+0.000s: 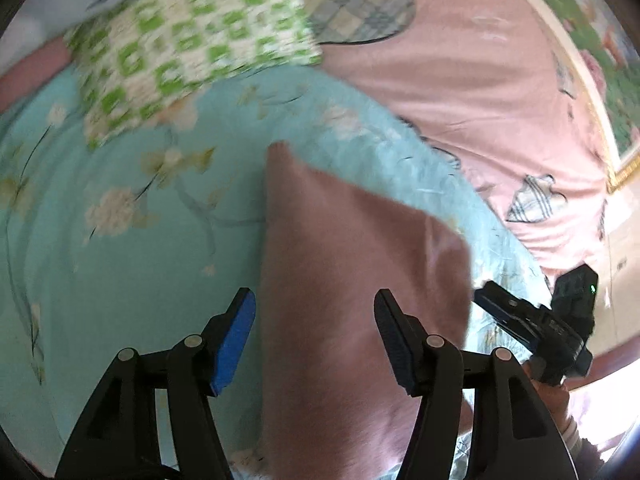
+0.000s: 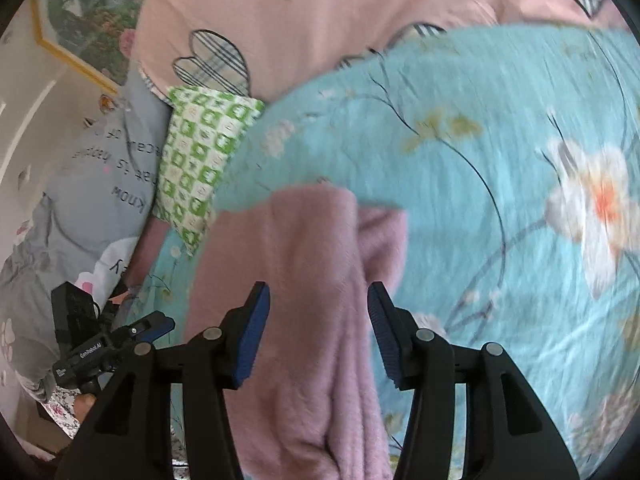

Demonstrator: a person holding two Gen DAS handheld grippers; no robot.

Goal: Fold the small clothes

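A fuzzy mauve-pink small garment (image 1: pixel 352 280) lies folded on a turquoise floral quilt (image 1: pixel 120 260). My left gripper (image 1: pixel 316 336) is open, its blue pads straddling the garment's left part. In the right wrist view the same garment (image 2: pixel 304 272) shows ridged folds and lies between the fingers of my right gripper (image 2: pixel 318 332), which is open. The right gripper (image 1: pixel 532 320) shows in the left wrist view at the garment's right edge. The left gripper (image 2: pixel 108 340) shows at the left in the right wrist view.
A green-and-white checked pillow (image 1: pixel 192 48) lies at the quilt's far edge, also in the right wrist view (image 2: pixel 200 160). A pink bedsheet with plaid heart patches (image 1: pixel 480 80) lies beyond. A grey pillow with lettering (image 2: pixel 92 200) and a gold-framed picture (image 2: pixel 80 20) are at the left.
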